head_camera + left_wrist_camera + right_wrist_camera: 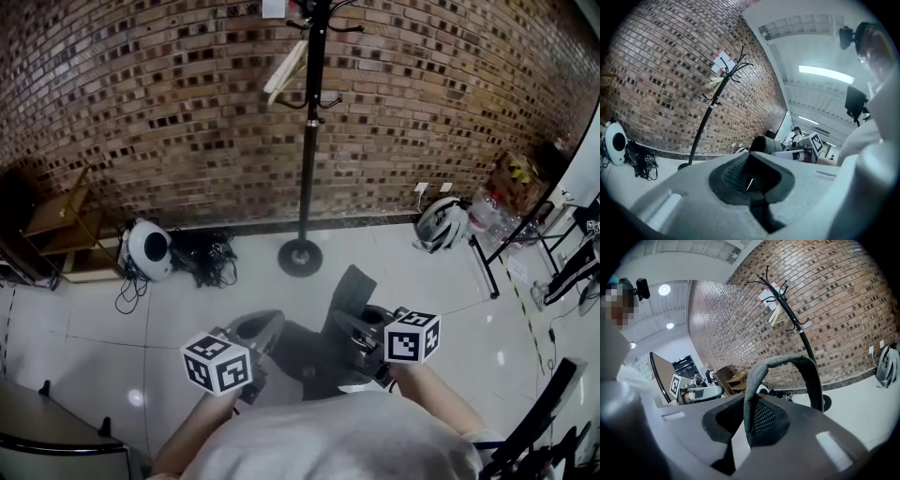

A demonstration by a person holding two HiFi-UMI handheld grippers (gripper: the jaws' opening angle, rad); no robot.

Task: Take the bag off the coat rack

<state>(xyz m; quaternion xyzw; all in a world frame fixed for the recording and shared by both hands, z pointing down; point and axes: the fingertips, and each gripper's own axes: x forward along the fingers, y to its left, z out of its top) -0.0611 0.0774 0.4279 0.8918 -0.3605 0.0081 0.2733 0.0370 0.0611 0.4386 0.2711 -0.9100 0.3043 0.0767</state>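
Observation:
The black coat rack [310, 141] stands against the brick wall, with a light wooden hanger [286, 67] on an upper hook and no bag on it. My right gripper [361, 330] is shut on the grey strap [787, 363] of the dark grey bag [349, 292], which I hold low in front of me, away from the rack. In the right gripper view the strap arches up from between the jaws of my right gripper [747, 427]. My left gripper [260, 330] is beside it, jaws together and empty, also seen as left gripper [749, 180]. The coat rack [710, 110] leans across that view.
The rack's round base [300, 256] rests on the pale tiled floor. A white rounded device [148, 248] and tangled black cables [206, 255] lie left of it. A wooden shelf [61, 225] stands far left. A white-and-grey bag [441, 223] and a black frame [511, 248] are at right.

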